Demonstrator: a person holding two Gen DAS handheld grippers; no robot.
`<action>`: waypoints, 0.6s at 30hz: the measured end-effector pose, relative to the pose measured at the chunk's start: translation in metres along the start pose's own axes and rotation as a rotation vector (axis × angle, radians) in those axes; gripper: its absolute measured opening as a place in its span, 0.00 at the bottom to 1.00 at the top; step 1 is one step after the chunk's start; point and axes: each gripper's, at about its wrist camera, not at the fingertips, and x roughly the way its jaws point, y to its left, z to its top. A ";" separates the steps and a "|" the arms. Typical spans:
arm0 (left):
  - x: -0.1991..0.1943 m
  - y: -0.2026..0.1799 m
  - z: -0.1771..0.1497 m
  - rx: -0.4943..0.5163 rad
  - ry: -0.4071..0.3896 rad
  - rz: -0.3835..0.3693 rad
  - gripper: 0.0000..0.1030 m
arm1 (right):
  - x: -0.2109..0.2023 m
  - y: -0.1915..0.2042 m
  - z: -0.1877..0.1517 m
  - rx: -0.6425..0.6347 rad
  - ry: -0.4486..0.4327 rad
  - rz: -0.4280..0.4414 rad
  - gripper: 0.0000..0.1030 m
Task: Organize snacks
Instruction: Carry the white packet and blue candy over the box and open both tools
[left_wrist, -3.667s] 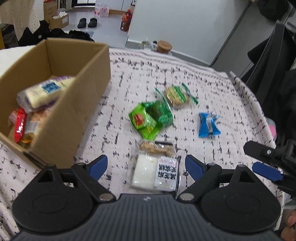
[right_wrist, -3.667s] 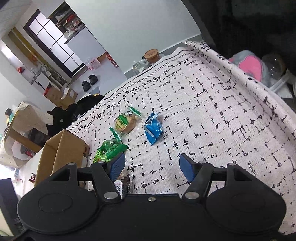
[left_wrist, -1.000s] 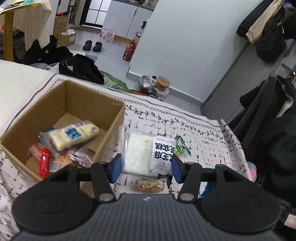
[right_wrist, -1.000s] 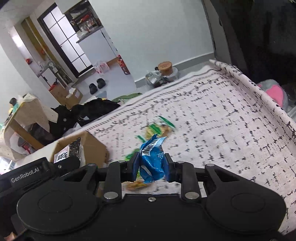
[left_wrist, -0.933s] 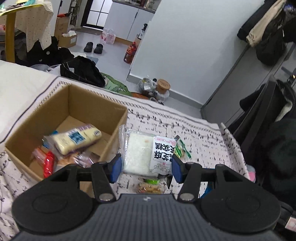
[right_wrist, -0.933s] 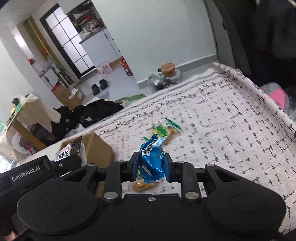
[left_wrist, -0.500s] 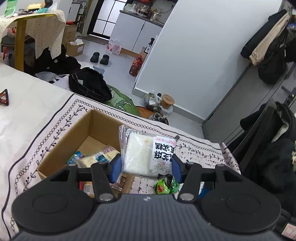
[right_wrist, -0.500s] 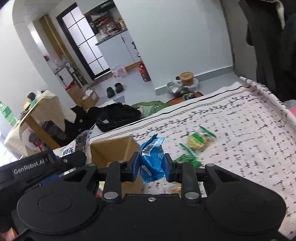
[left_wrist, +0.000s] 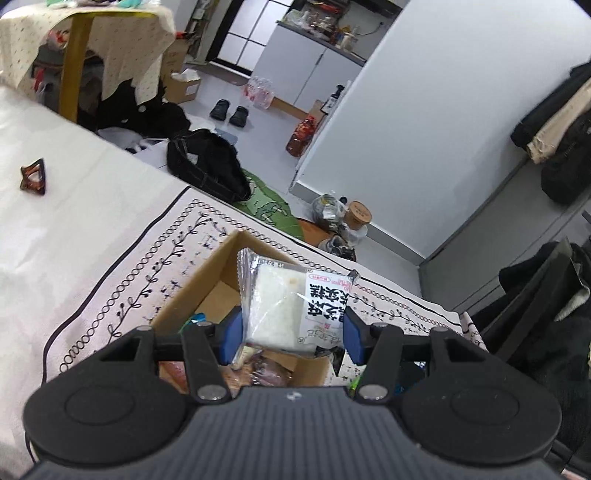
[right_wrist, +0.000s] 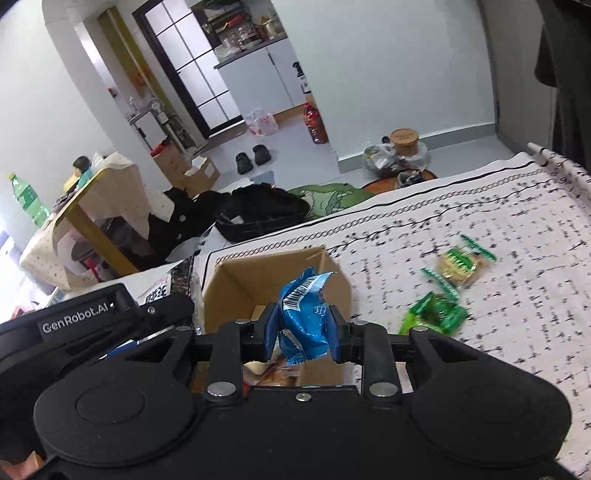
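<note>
**Glossy wrappers, matt board**

Clear glossy film is crinkling around the white rice-cake packet (left_wrist: 291, 306); the blue snack packet (right_wrist: 304, 314) is gleaming like foil-plastic. The cardboard box (right_wrist: 236, 284) is looking matt brown, the patterned tablecloth (right_wrist: 517, 229) woven and rough.

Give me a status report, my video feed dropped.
Left gripper shut on white snack pack, right gripper shut on blue snack pack. Both above the cardboard box. Green snacks on the cloth. Nothing blocking.
</note>
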 end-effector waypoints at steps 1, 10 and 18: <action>0.001 0.004 0.002 -0.009 0.000 0.002 0.53 | 0.002 0.003 -0.002 -0.004 0.007 0.007 0.26; 0.005 0.029 0.006 -0.063 0.016 0.009 0.53 | 0.022 0.011 -0.011 0.008 0.103 0.018 0.41; 0.016 0.031 0.005 -0.072 0.052 -0.002 0.53 | 0.023 -0.005 -0.006 0.044 0.099 -0.018 0.40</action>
